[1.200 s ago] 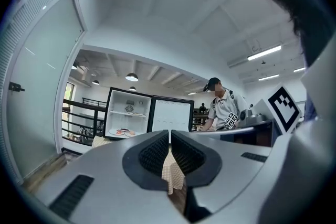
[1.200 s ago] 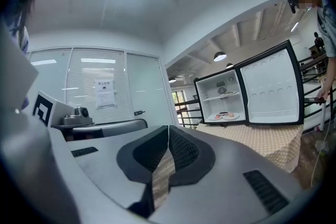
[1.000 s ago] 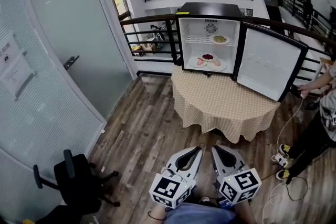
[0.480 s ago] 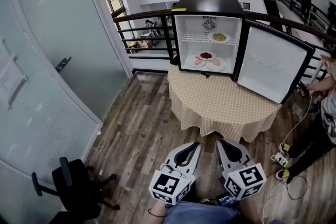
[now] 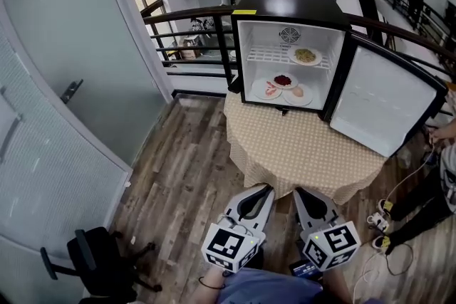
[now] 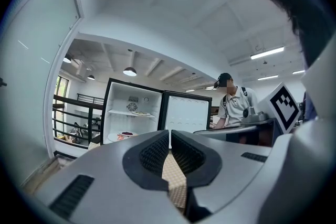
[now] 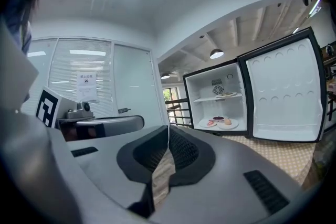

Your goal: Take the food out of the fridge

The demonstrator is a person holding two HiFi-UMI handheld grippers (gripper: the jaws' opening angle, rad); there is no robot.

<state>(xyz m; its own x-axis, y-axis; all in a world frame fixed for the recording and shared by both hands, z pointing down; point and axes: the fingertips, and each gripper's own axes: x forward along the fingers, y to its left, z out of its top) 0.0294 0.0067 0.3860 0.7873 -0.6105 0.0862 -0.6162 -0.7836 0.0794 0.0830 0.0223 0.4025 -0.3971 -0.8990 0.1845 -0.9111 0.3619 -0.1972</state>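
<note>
- Wooden floor [image 5: 185, 153] runs from your feet up to a round bench [image 5: 299, 153] under a checked cloth. A frosted glass wall [image 5: 64, 96] is to the left of it and a black railing [image 5: 192, 28] behind it.
- On the far part of the bench stands a small black fridge [image 5: 285, 5]. Its door [image 5: 388, 100] is swung wide open to the right side of the fridge.
- All the food is inside the fridge. On the wire shelf [image 5: 274, 55] in the upper half lies one plate with yellowish food [image 5: 305, 55], toward the right wall of the fridge.
- On the bottom of the fridge three plates sit close together. One with dark red food [image 5: 283, 80] is at the back, one with pink pieces [image 5: 268, 90] is in front and left of it, and one with a pale piece [image 5: 298, 92] is in front and right.
- Your left tool [image 5: 266, 190] and your right tool [image 5: 300, 191] are side by side at the near edge of the bench. They are well apart from the fridge and both point toward it.
- The left tool has its jaws together at the tips, with nothing between them.
- The right tool is also closed tip to tip, and it is empty.
- A black office chair [image 5: 100, 260] stands far to the left of the fridge, near the glass wall.
- A person [image 5: 442, 153] stands to the right of the fridge door, partly cut off by the picture edge.
</note>
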